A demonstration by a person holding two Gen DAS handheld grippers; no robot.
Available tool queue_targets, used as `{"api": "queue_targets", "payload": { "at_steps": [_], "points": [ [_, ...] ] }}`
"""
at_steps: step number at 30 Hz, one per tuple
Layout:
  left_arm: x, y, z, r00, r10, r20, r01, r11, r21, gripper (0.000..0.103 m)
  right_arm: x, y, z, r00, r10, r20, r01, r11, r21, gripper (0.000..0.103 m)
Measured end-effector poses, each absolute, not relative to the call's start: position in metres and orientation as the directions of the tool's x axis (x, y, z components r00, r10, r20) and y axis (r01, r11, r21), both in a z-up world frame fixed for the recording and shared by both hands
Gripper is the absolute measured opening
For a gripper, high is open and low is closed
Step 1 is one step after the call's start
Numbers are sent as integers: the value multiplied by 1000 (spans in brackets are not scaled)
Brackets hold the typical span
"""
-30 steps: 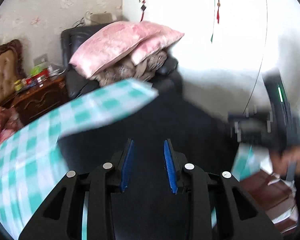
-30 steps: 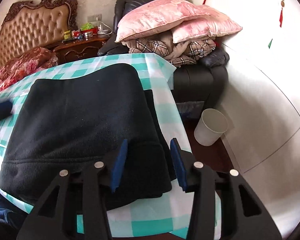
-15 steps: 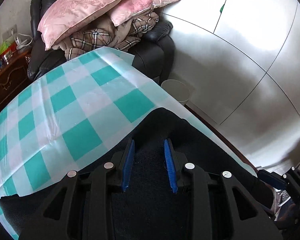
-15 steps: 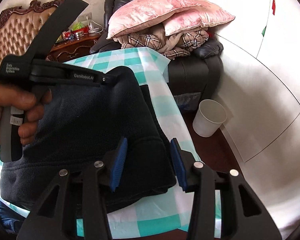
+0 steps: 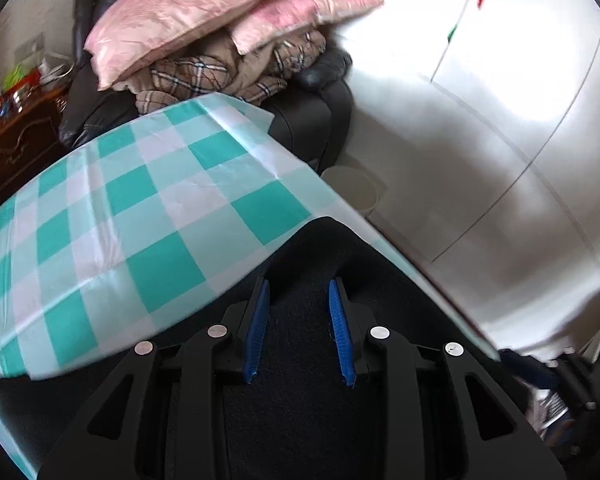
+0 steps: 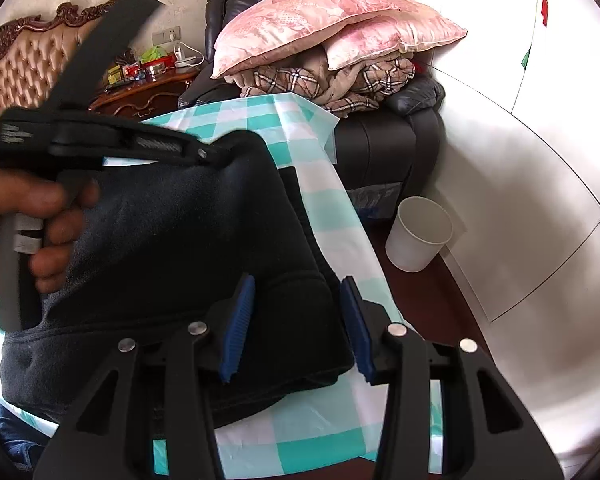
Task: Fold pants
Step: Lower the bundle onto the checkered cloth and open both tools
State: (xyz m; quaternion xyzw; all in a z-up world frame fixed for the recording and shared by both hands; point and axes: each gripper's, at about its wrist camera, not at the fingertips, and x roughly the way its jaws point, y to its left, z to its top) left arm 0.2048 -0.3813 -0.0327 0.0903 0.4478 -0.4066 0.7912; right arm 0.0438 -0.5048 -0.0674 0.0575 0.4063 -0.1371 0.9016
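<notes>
Dark fleece pants (image 6: 172, 248) lie folded on a table with a teal-and-white checked cloth (image 6: 332, 216). My right gripper (image 6: 296, 292) is open over the pants' near right corner, its blue pads (image 6: 238, 316) either side of the fabric. My left gripper (image 5: 297, 294) is open low over the pants (image 5: 320, 252) near their far corner, nothing between its pads (image 5: 258, 320). In the right wrist view the left gripper (image 6: 220, 156) reaches across the pants' far edge, held by a hand (image 6: 28, 216).
A black armchair (image 6: 384, 148) stacked with pink pillows (image 6: 324, 16) and a plaid blanket stands behind the table. A white bin (image 6: 420, 236) sits on the floor by a white wardrobe (image 6: 520, 160). A wooden nightstand (image 6: 144, 92) and padded headboard (image 6: 24, 76) are at left.
My left gripper swung down from mid-air to the far corner of the pants, then shifted slightly along that edge. My right gripper stayed nearly still over the near corner.
</notes>
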Motion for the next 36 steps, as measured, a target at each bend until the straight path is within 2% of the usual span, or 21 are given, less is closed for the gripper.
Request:
{"api": "queue_targets", "payload": {
  "at_steps": [6, 11, 14, 16, 17, 18, 22, 24, 27, 30, 32, 34, 36],
  "points": [
    [132, -323, -8, 281, -619, -734, 748, 620, -237, 28, 45, -506, -69, 636, -199, -746, 298, 955, -1, 44],
    [83, -289, -33, 219, -606, -765, 743, 612, -272, 29, 44, -504, -69, 634, -208, -745, 305, 952, -7, 44],
    [68, -281, -43, 261, -617, -742, 759, 606, -237, 32, 44, -499, -66, 629, -233, -741, 315, 949, -31, 47],
    [71, -279, -45, 254, -627, -736, 750, 608, -260, 33, 44, -495, -60, 623, -276, -732, 339, 938, -66, 55],
    [71, -278, -46, 252, -631, -734, 748, 608, -266, 33, 43, -493, -57, 623, -277, -732, 343, 937, -63, 63],
    [71, -278, -47, 256, -633, -731, 751, 606, -262, 34, 43, -493, -54, 624, -272, -733, 346, 937, -53, 76],
    [67, -276, -49, 274, -638, -720, 750, 610, -255, 34, 42, -483, -41, 648, -290, -705, 372, 927, -40, 97],
    [67, -273, -49, 270, -647, -714, 740, 613, -276, 35, 43, -476, -37, 654, -307, -691, 381, 923, -50, 101],
    [69, -265, -42, 284, -657, -698, 703, 638, -314, 37, 45, -468, -37, 658, -347, -668, 392, 916, -90, 101],
    [71, -257, -33, 346, -640, -686, 681, 674, -286, 56, 52, -467, -52, 612, -356, -706, 381, 915, -132, 101],
    [77, -254, -28, 373, -629, -682, 668, 692, -274, 61, 57, -470, -65, 574, -345, -743, 380, 916, -132, 101],
    [85, -253, -19, 443, -582, -682, 651, 732, -202, 77, 55, -476, -74, 570, -316, -758, 393, 915, -85, 101],
    [94, -257, -15, 490, -525, -696, 630, 765, -133, 86, 52, -481, -78, 575, -282, -768, 402, 915, -34, 101]
  ]
}}
